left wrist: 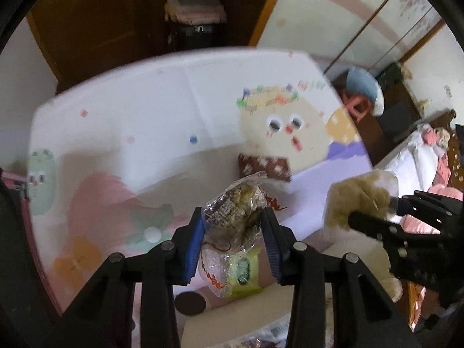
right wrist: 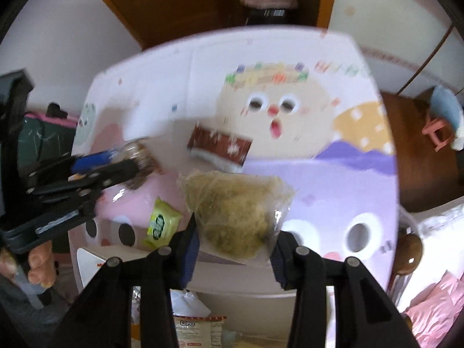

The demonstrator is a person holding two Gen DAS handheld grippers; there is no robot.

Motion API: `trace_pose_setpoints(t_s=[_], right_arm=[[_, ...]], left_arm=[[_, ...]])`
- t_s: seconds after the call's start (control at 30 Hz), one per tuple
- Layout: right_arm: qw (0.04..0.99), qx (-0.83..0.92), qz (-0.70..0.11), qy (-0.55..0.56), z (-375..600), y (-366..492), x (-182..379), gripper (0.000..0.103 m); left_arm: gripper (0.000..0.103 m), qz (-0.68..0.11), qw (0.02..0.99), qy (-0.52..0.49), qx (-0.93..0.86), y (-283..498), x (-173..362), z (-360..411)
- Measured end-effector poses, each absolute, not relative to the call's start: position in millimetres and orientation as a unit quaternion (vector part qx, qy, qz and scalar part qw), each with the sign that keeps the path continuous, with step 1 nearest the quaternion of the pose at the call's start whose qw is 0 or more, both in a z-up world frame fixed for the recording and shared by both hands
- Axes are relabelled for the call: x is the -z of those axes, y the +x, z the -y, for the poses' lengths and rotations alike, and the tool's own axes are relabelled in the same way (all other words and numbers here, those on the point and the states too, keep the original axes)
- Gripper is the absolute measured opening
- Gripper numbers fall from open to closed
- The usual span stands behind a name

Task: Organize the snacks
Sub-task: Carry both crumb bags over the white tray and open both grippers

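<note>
Left gripper [left wrist: 233, 233], frame centre: jaws clamped on clear-wrapped brown snack [left wrist: 235, 211]. Right gripper [right wrist: 236, 240], lower centre: jaws clamped on fluffy tan snack bag [right wrist: 235, 208]. Green packet [right wrist: 161, 223] at lower left, brown packet [right wrist: 219, 148] at upper centre, both on cartoon table [right wrist: 333, 179].

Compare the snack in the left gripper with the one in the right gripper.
The left snack is a darker, grainy brown bar; the right snack is pale, fluffy and yellowish. The left one looks narrower, the right one wider and rounder. Both sit in clear wrappers, each clamped and lifted above the table.

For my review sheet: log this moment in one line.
left gripper: shut on clear snack pack | right gripper: shut on floss bag | both above table
</note>
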State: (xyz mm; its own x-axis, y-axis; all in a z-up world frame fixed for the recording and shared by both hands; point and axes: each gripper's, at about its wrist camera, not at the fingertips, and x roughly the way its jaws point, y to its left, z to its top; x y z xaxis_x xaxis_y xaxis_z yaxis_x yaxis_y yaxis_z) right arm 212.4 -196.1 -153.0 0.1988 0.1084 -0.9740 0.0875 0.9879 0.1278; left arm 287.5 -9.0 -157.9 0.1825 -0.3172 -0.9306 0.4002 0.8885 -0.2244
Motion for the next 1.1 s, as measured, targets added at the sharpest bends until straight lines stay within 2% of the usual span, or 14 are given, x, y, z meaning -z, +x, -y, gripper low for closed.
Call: trace_pose_setpoints(t_s=[0.3,0.53,0.77,1.1], right_arm=[[0.845,-0.008,-0.528,0.083,205.7,166.6,59.0,0.043],[0.875,-0.035,-0.473,0.094,212.8,105.7,3.3,0.043],[0.892,-0.047,-0.439,0.094,217.5,48.9,-22.7,0.043],[0.883,-0.063,-0.45,0.117,219.6,6.8,-13.2,0.043]], left_arm=[[0.038,-0.511,0.833,0.027,0.21,210.6,39.4,-19.0],[0.038,-0.474,0.863,0.0,0.173,142.1,-16.0,-34.0],[0.038,-0.454,0.88,-0.023,0.137,72.5,-35.7,-42.7],[0.038,-0.47,0.876,-0.016,0.104,8.5,-14.1,-36.1]])
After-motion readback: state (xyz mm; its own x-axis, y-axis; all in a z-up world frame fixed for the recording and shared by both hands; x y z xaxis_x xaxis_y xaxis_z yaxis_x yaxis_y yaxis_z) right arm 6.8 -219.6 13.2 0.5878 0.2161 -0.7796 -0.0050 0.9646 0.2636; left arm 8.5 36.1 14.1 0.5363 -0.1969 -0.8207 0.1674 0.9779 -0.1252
